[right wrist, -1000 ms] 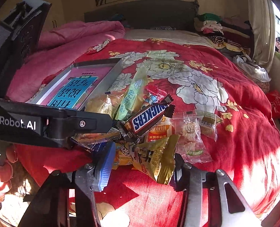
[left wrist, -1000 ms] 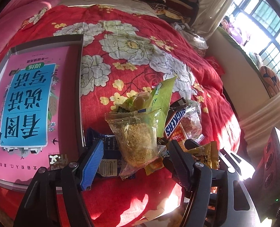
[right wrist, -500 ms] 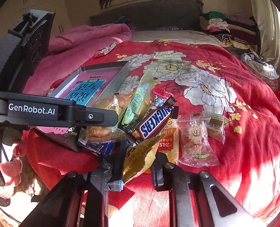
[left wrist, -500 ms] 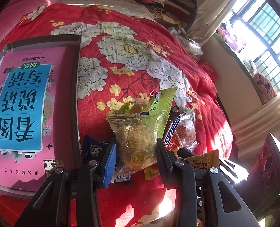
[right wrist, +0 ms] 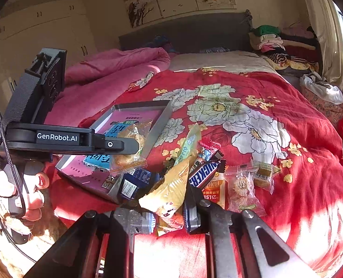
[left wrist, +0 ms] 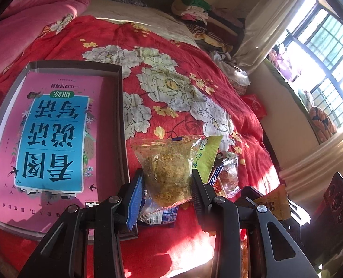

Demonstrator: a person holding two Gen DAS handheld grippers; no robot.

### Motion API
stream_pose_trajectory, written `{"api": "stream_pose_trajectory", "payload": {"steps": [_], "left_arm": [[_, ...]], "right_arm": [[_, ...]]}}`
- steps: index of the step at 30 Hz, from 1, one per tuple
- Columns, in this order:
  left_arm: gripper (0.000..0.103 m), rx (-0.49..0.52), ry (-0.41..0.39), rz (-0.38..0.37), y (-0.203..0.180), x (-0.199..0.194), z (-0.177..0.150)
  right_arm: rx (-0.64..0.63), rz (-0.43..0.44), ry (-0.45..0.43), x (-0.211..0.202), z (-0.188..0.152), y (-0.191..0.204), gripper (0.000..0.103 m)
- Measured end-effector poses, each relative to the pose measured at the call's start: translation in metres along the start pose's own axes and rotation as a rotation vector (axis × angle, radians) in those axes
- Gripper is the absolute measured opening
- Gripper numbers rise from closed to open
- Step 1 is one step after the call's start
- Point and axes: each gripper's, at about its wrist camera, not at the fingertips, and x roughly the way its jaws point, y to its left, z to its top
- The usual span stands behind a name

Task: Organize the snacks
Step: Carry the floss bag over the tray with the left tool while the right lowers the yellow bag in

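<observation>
Gripping one packet in each tool, I am at the pick-up step of sorting the snacks. My left gripper (left wrist: 166, 183) has its jaws part-closed against the sides of the clear packet of golden floss cake (left wrist: 168, 169), which stands upright between them, above the blue wrapper (left wrist: 162, 216) lying on the red bedspread (left wrist: 183, 74). My right gripper (right wrist: 169, 217) has its jaws pinched nearly together on the lower end of the yellow foil packet (right wrist: 169, 192), whose free end points to 12 o'clock. From it, the remaining pile, with the Snickers bar (right wrist: 205, 173), lies at 1 o'clock. The shallow box (left wrist: 122, 125), a pink book (left wrist: 53, 139) inside, sits at 9 o'clock from the cake packet. I judge the next move to be carrying both packets over the box wall and releasing them inside
</observation>
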Motion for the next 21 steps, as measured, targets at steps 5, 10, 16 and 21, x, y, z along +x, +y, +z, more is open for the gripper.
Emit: {"api": "stream_pose_trajectory", "payload": {"steps": [5, 10, 16, 21], "left_arm": [[0.04, -0.035, -0.032, 0.019, 0.022, -0.018, 0.002], [0.04, -0.078, -0.058, 0.051, 0.049, -0.035, 0.002], [0.04, -0.102, -0.074, 0.101, 0.08, -0.052, -0.004], [0.04, -0.139, -0.081, 0.128, 0.106, -0.062, -0.01]], "right_arm": [[-0.02, 0.015, -0.024, -0.005, 0.014, 0.014, 0.018], [-0.04, 0.059, -0.041, -0.002, 0.027, 0.035, 0.018], [-0.073, 0.12, -0.031, 0.015, 0.04, 0.065, 0.018], [-0.105, 0.15, -0.006, 0.037, 0.044, 0.09, 0.018]]}}
